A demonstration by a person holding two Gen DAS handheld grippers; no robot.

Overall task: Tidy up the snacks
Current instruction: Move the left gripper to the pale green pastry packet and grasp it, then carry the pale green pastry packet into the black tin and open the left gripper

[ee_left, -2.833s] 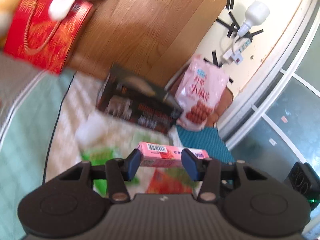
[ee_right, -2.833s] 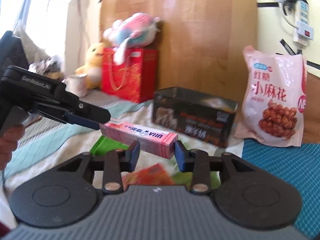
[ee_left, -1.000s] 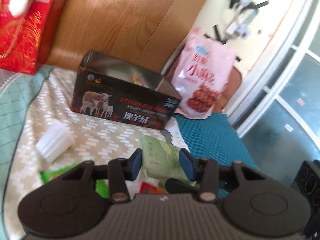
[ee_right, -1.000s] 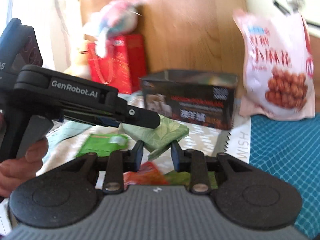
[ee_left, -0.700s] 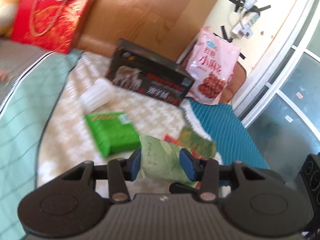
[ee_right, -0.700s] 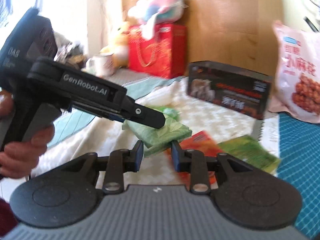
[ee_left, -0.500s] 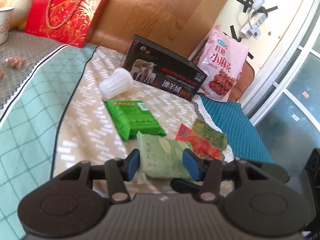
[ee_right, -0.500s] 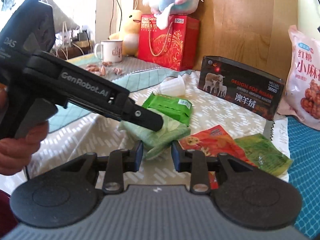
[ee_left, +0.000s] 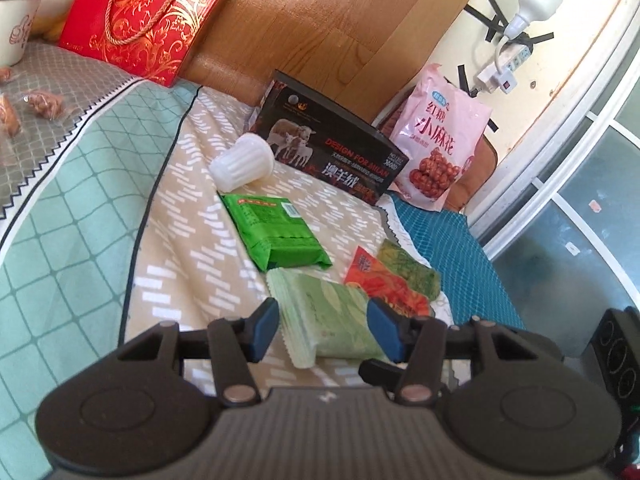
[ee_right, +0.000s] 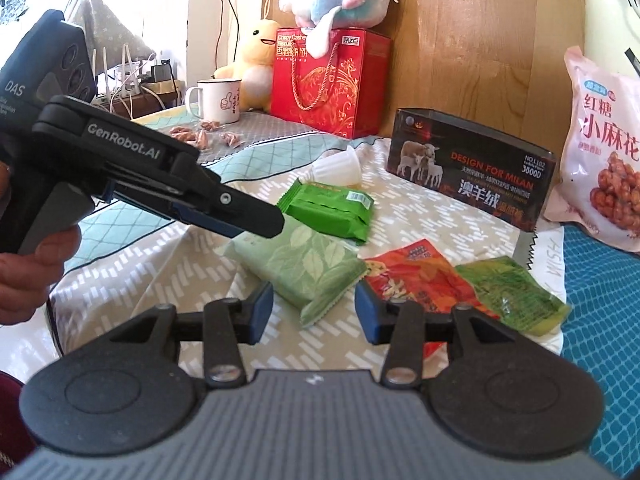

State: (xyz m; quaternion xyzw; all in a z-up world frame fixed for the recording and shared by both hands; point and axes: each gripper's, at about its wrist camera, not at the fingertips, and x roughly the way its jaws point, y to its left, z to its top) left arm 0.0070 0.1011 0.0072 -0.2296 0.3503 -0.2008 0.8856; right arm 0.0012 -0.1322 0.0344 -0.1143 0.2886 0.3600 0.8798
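Both tongs, left (ee_left: 323,335) and right (ee_right: 314,312), gape wide and grip nothing. The pale green packet (ee_left: 328,326) lies flat between their tips on the patterned cloth (ee_left: 192,248).

Colours and patterns of the snacks and their cloth.
Pale green leaf-print packet (ee_right: 304,268); bright green packet (ee_right: 332,208); red-orange pouch (ee_right: 416,276); dark green pouch (ee_right: 512,292); pink bag (ee_right: 604,152); black box (ee_right: 472,168); beige cloth (ee_right: 408,220) with white dashes.

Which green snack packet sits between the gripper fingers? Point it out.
The pale green leaf-print packet, framed by the open left gripper. The bright green packet and dark green pouch lie farther off.
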